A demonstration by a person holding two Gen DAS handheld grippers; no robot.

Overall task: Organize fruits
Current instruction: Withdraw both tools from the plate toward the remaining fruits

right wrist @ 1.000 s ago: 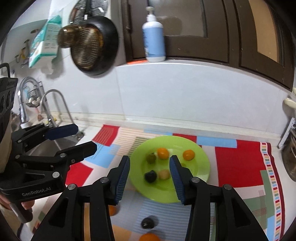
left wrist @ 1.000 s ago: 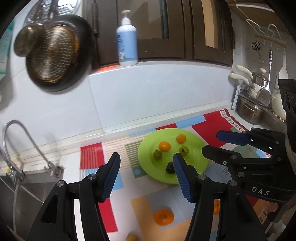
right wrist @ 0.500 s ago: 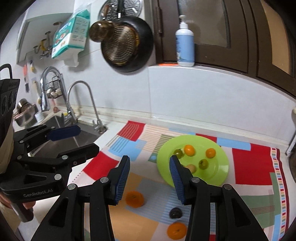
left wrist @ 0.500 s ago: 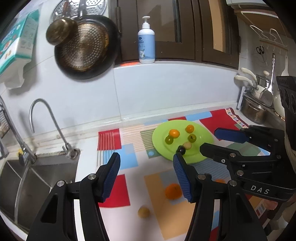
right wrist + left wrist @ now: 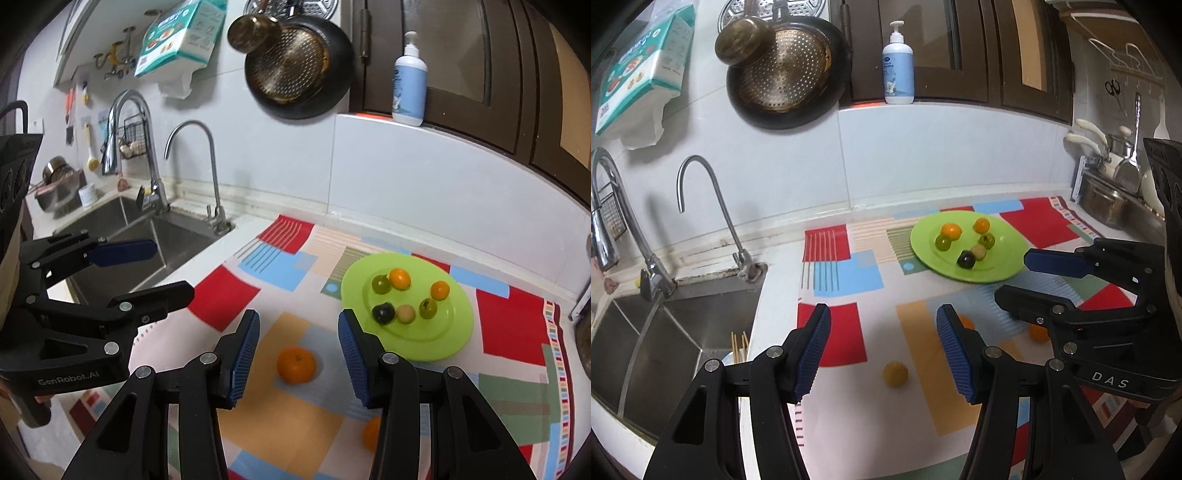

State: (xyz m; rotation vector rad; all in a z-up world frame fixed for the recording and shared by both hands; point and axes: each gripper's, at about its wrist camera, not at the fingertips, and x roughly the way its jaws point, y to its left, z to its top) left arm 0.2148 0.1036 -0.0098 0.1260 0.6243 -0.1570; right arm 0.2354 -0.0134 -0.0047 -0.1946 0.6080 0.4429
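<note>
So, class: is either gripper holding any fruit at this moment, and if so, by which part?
Nothing is held. The left gripper and right gripper are both open and empty.

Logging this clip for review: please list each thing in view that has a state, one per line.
left gripper: open, empty
right gripper: open, empty
green plate: on the mat, holding six small fruits
large orange: on the mat, off the plate
yellow fruit: on the mat, off the plate
second orange: on the mat, partly hidden
faucet: no water running
pan: hanging on the wall
</note>
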